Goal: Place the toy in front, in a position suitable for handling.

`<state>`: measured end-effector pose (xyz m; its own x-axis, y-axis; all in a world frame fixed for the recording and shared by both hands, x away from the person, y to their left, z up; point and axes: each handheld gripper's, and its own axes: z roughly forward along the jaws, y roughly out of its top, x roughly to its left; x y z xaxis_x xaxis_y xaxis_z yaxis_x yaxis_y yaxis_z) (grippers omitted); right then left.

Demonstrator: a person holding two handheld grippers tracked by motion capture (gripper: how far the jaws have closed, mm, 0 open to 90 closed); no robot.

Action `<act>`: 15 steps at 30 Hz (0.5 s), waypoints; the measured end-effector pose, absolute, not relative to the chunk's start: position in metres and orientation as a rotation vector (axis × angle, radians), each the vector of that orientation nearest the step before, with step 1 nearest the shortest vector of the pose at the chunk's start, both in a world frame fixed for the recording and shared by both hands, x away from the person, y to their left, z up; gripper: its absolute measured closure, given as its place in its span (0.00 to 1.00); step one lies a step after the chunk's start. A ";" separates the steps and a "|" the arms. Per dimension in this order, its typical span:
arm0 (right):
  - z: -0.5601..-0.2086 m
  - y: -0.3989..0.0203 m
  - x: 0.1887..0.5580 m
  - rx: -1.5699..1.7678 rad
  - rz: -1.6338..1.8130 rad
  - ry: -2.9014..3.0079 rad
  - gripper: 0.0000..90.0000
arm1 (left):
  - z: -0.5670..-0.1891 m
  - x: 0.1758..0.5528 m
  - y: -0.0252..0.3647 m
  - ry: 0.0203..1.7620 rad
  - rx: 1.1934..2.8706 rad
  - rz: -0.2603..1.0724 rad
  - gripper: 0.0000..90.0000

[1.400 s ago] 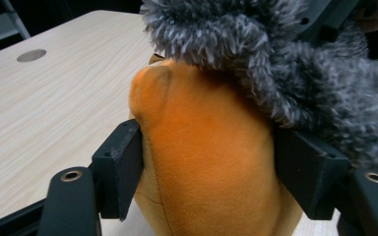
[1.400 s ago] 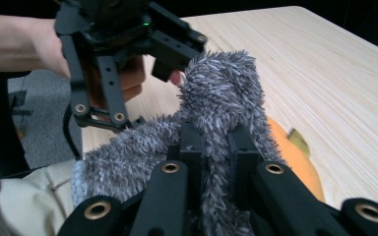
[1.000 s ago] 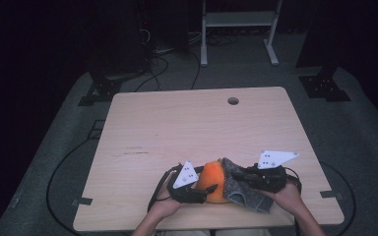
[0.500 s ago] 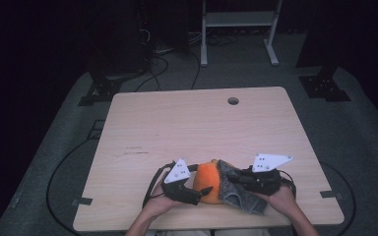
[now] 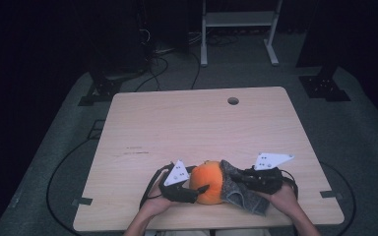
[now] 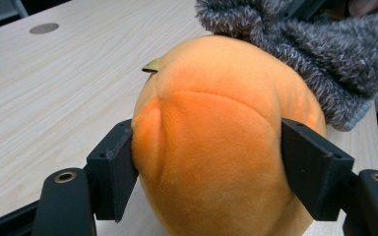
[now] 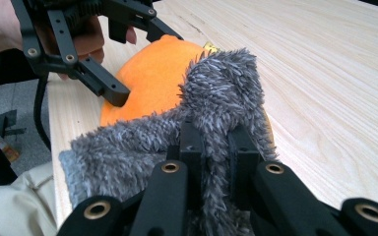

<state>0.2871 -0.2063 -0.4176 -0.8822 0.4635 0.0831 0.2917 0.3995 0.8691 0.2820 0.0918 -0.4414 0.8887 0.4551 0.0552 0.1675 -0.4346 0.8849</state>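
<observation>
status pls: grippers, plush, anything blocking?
Left gripper jaws just closing, pressing orange plush. Right gripper shut on grey fuzzy cloth, draped against plush. Table ahead unobstructed.

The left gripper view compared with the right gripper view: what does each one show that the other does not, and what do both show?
Left gripper view: the table's round hole and the left gripper with its pads pressing both sides of the orange plush. Right gripper view: the right gripper pinching the grey fuzzy cloth, and beige fabric at the bottom left. Both: plush, cloth, wooden table.
</observation>
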 end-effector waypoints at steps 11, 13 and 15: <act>-0.420 -0.207 0.295 0.733 1.504 2.482 0.89 | -0.442 0.280 0.091 0.424 2.022 0.364 0.30; -0.421 -0.213 0.293 0.750 1.499 2.481 0.89 | -0.442 0.279 0.090 0.417 2.024 0.365 0.30; -0.419 -0.213 0.292 0.743 1.517 2.472 0.89 | -0.442 0.280 0.091 0.417 2.026 0.363 0.30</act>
<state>0.2918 -0.2126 -0.4189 -0.8668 0.4819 0.1284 0.3328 0.3670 0.8686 0.2796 0.0906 -0.4423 0.8957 0.4376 0.0792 0.1396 -0.4457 0.8843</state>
